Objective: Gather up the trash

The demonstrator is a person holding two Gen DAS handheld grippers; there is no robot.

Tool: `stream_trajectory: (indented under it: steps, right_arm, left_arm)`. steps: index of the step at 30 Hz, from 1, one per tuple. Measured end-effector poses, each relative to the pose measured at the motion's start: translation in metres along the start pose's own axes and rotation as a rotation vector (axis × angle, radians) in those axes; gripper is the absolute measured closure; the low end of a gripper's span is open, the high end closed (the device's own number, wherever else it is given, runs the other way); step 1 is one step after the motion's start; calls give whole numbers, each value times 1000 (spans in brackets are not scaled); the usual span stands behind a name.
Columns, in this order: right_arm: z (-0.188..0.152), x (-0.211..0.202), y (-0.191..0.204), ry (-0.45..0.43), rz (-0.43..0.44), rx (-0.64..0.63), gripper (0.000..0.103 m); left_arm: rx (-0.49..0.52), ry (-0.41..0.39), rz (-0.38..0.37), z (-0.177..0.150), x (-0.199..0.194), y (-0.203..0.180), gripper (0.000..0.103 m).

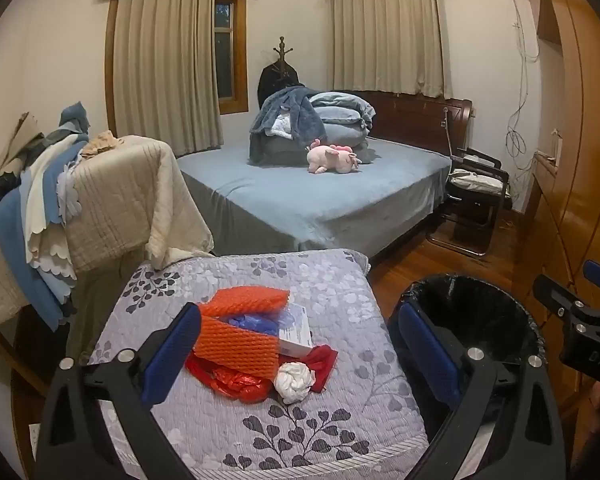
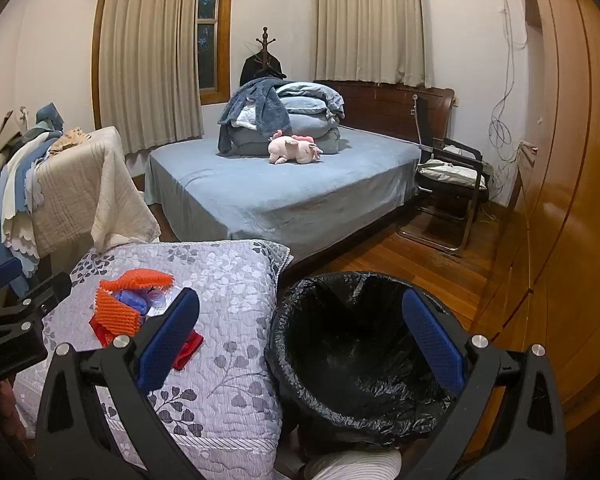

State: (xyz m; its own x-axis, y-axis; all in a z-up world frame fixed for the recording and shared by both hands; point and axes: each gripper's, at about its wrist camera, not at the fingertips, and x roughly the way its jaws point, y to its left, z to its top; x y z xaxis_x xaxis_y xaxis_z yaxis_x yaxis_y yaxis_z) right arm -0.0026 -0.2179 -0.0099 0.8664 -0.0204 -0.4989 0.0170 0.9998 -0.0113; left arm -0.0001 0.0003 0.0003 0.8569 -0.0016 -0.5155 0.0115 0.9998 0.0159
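The left gripper (image 1: 300, 354) stands wide, nothing between its blue pads, hovering above a quilted leaf-patterned cushion (image 1: 340, 280). Between its fingers, a little ahead, lies the trash pile: orange foam netting (image 1: 240, 344) draped over a blue crumpled bag (image 1: 252, 322), a small white carton (image 1: 296, 332) just behind, red plastic wrap (image 1: 236, 384) spilling out underneath, and a wadded white tissue (image 1: 294, 380) nearest the gripper, touching the red wrap. None of it is touched by the pads. Behind its right finger stands the bin with a black liner (image 1: 480, 304), close beside the cushion.

The right gripper (image 2: 300, 344) is likewise spread wide and holds nothing; its left finger hangs over the cushion's edge and its right finger over the bin's far rim, so the liner's open mouth (image 2: 360, 340) sits straight ahead between them (inside looks bare, though its bottom is dark). To its left the same trash pile (image 2: 132, 304) rests on the cushion.

Farther out: a bed with a blue cover (image 1: 320, 200), a pink plush toy (image 1: 332, 158) and folded bedding (image 1: 340, 116) on it, a draped chair (image 1: 112, 200) to the left.
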Motion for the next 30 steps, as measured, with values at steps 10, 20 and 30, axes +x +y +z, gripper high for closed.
stream_trajectory:
  steps: [10,20,30]
  right_arm:
    - [1,1,1,1,2,-1,5]
    - [2,1,2,1,2,-4,5]
    - [2,1,2,2,3,-4,5]
  left_arm:
    - [6,-13,3,2,-1,1,6]
    - [4,-12,4,2,-2,1,6]
    - [5,-11,5,2,-2,1,6]
